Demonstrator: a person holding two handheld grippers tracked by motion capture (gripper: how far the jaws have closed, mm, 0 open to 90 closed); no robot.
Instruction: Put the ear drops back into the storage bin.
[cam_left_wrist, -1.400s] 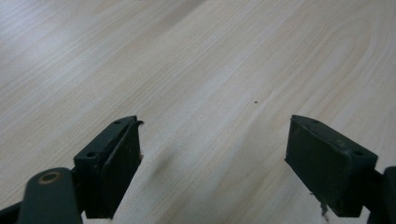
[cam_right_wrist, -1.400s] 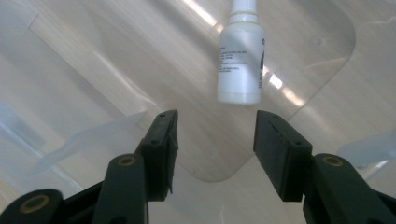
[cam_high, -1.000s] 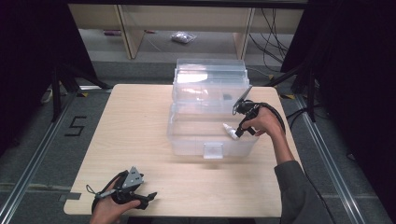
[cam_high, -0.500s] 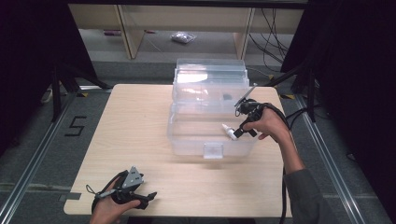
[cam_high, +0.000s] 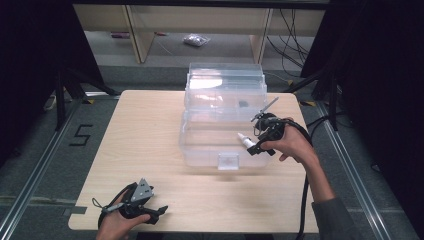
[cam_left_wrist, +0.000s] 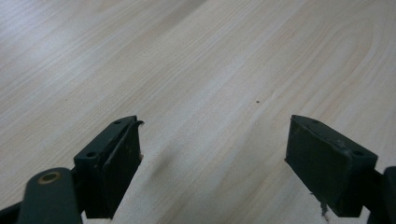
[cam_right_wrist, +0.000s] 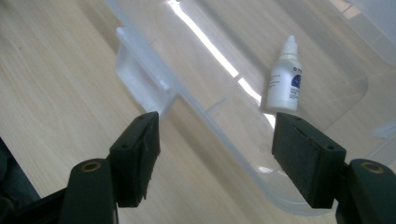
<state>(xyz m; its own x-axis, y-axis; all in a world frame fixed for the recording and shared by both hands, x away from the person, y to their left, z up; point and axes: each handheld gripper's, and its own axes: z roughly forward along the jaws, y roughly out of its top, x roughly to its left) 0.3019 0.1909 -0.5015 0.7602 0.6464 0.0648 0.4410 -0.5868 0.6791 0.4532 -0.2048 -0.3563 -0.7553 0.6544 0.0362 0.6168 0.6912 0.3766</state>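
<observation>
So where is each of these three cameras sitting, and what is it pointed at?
High view: above the person's side, looking forward and down on the table; both forearms and hands show.
Left gripper view: rides the left gripper, facing bare tabletop between its open jaws.
Right gripper view: rides the right gripper, facing the clear bin and the dropper bottle.
Shared: high and right gripper views both show the bin.

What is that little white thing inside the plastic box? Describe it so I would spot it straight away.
On the wooden table stands a clear plastic box with its lid open. Inside it, on the side near the right tool, lies a small white dropper bottle. Its narrow nozzle cap and dark blue label mark it out; it is opaque, unlike the see-through box.
</observation>
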